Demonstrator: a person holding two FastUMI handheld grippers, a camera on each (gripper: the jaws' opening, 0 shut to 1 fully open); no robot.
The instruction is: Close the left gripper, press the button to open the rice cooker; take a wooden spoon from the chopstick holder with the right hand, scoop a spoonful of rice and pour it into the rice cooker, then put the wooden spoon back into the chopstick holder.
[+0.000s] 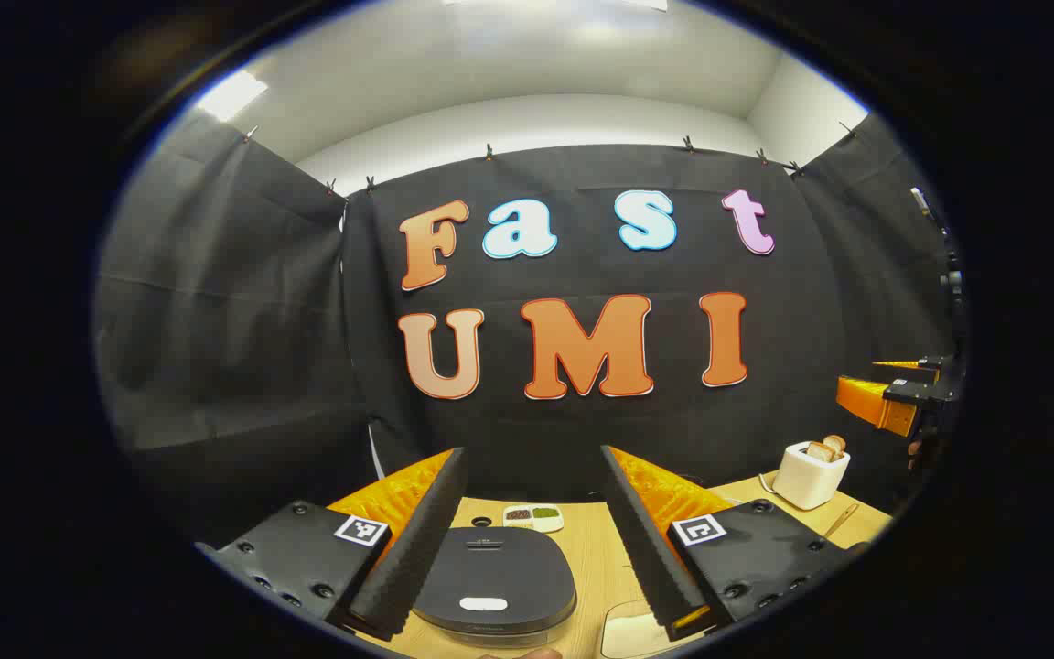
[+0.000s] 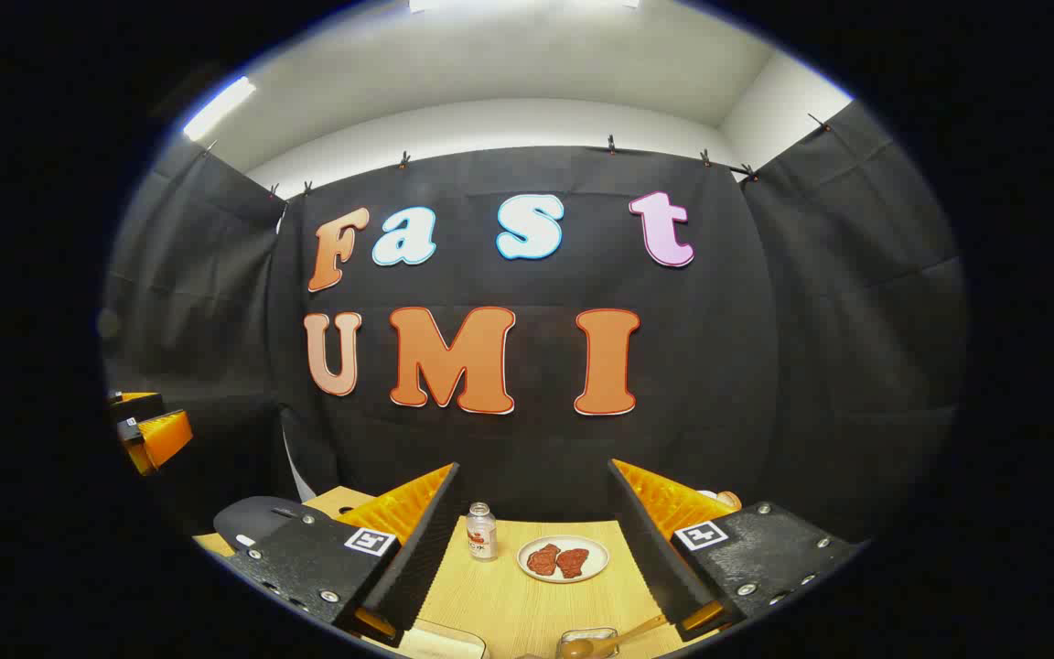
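The dark rice cooker (image 1: 490,572) sits on the wooden table, lid down, its white button (image 1: 483,603) facing me. My left gripper (image 1: 532,453) hovers above it, open, with the cooker showing between the two fingers. In the right gripper view the cooker (image 2: 248,517) lies at the far left. My right gripper (image 2: 534,467) is open with nothing between its fingers. A wooden spoon (image 2: 605,641) rests on a small clear container (image 2: 582,634) at the bottom edge, just inside the right finger. The other gripper (image 2: 150,432) shows off to the left.
A small white two-part dish (image 1: 532,518) stands behind the cooker. A white toaster (image 1: 811,476) with bread is at the right. A small bottle (image 2: 481,531) and a plate (image 2: 593,549) of red meat sit ahead of the right gripper. A white tray (image 2: 440,641) is at the front edge.
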